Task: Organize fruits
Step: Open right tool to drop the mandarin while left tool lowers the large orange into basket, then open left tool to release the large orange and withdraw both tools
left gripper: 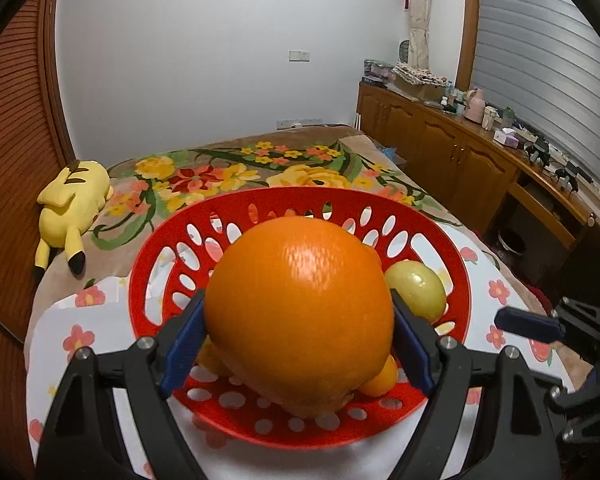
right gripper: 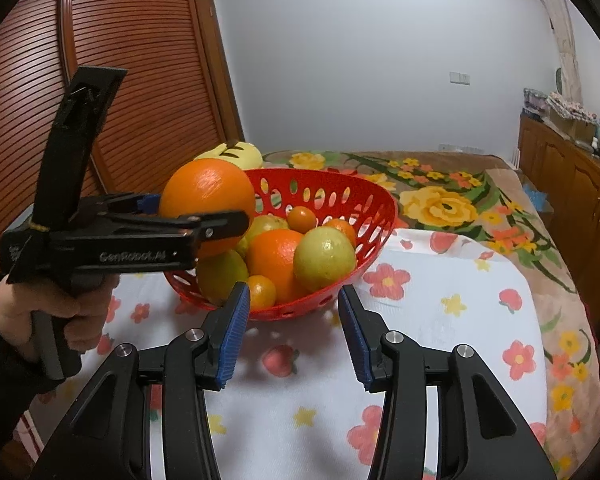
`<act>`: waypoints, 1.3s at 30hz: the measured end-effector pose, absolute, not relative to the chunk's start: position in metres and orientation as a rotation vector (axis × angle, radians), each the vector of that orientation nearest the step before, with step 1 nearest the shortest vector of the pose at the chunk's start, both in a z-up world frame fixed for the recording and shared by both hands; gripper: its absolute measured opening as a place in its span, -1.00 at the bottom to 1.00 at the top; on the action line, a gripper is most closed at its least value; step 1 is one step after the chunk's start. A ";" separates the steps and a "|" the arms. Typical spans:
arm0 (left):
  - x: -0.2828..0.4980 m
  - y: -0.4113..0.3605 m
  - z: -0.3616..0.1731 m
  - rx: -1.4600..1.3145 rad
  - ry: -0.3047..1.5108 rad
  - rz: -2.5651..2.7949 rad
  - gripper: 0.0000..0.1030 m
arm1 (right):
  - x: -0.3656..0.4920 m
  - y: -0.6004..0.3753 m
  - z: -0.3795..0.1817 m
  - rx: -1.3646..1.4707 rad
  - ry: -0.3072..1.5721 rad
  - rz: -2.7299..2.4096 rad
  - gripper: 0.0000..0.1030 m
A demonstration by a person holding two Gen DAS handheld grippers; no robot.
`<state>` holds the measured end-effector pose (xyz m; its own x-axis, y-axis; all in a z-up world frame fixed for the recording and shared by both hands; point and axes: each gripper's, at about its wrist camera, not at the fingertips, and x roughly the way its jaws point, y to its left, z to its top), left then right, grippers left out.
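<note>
Orange (left gripper: 298,312) fruit sits pinched in the left tool (left gripper: 298,344) above the red basket (left gripper: 160,248); right tool (right gripper: 292,336) spread, empty.

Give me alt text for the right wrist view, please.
The left claw, held in a hand, grips a large orange above the near-left edge of a red basket filled with oranges and green fruit. The right claw stands open and empty in front, over a floral cloth.
</note>
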<state>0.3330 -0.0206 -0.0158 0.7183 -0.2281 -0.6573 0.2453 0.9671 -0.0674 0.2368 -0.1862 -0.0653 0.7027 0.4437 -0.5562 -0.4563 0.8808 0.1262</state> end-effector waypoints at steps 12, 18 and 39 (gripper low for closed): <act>0.342 -0.023 -0.019 0.015 0.739 -0.253 0.63 | 0.231 -0.185 -0.074 -0.019 0.631 0.510 -0.08; 0.353 -0.019 -0.023 0.011 0.737 -0.251 0.64 | 0.228 -0.182 -0.077 -0.024 0.639 0.524 -0.08; 0.281 0.002 -0.008 0.017 0.619 -0.267 0.64 | 0.222 -0.185 -0.081 -0.003 0.632 0.508 -0.08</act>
